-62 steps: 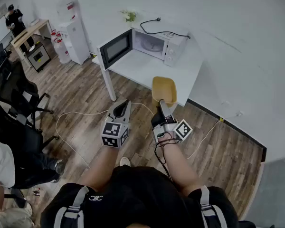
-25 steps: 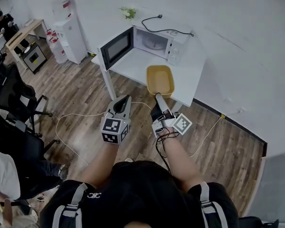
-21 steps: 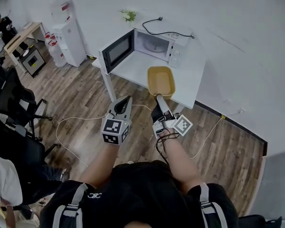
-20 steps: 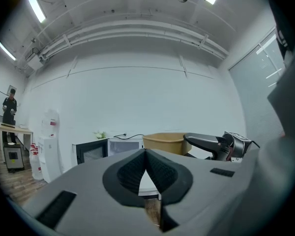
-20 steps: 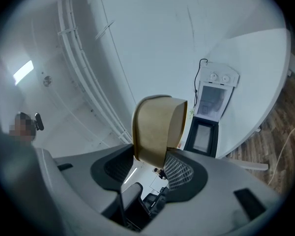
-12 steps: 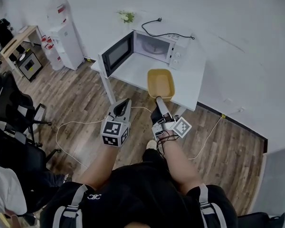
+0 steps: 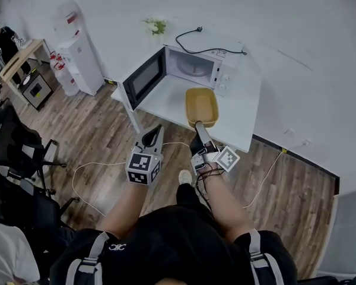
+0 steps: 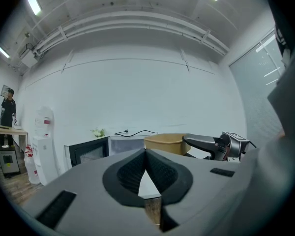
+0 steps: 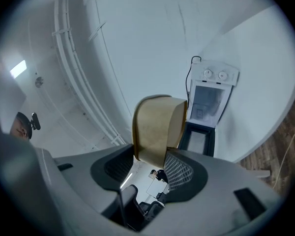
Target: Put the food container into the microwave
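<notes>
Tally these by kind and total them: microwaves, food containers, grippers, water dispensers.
Microwave: 1
Food container: 1
Grippers: 2 (left gripper, right gripper)
Water dispenser: 1
Total: 5

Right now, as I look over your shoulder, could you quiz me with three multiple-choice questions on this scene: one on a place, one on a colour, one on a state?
1. Where does the microwave stand?
A. on the floor
B. on the white table
C. on a chair

2. What colour is the food container?
A. yellow
B. blue
C. red

3. The microwave's door is:
A. shut
B. missing
C. open

Answers:
1 B, its base rests on the tabletop.
2 A, its walls show yellow in the head view.
3 C, the door swings out to the side and the cavity shows.
</notes>
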Motion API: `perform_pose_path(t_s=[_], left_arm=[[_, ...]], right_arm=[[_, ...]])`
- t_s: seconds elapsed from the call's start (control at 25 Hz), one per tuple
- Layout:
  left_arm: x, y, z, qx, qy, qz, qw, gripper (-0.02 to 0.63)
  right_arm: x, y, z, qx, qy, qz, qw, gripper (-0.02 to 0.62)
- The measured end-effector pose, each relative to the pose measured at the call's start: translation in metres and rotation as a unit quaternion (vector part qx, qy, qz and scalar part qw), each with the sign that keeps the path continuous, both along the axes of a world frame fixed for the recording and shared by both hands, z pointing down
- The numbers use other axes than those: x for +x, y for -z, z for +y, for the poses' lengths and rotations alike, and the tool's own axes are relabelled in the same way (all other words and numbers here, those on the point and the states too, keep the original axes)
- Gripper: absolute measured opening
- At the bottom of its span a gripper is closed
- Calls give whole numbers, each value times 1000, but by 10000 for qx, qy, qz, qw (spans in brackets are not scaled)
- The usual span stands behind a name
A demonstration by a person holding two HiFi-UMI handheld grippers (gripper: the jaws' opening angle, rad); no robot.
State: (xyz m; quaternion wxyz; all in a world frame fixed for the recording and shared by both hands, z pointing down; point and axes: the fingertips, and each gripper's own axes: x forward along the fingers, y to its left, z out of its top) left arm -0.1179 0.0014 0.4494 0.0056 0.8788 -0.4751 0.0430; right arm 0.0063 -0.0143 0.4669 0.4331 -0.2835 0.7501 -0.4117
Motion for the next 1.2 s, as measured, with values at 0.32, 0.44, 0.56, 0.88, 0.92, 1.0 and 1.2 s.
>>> perform_pose_path(t_s=[0.32,0.44,0.56,0.88,0.92,1.0,1.2], left_arm=[[19,-9,-112,0,11,-76,10000,-8],[28,-6,-157,-31,25,-105,9999,-6],[38,-6,-200,-95,57,-118,9999,-7],[62,-25,-296,-413,219,-178,9987,-6],[64,-29,-305,-459,246,-196,9985,-7],[67,-37,-323,-550,306,-237,9977,-6],[68,-50,-354,-714,449,-301,9960,-6]], right_arm=[[14,-18,-112,-52,75,-15,10000,196],[21,-21,-157,-106,123,-11,9999,196],[28,-28,-201,-219,195,-5,9996,196],[51,-58,-301,-583,331,-83,9977,196],[53,-63,-313,-637,338,-85,9974,196],[55,-72,-334,-732,383,-103,9965,196],[52,-96,-374,-968,561,-111,9937,196]])
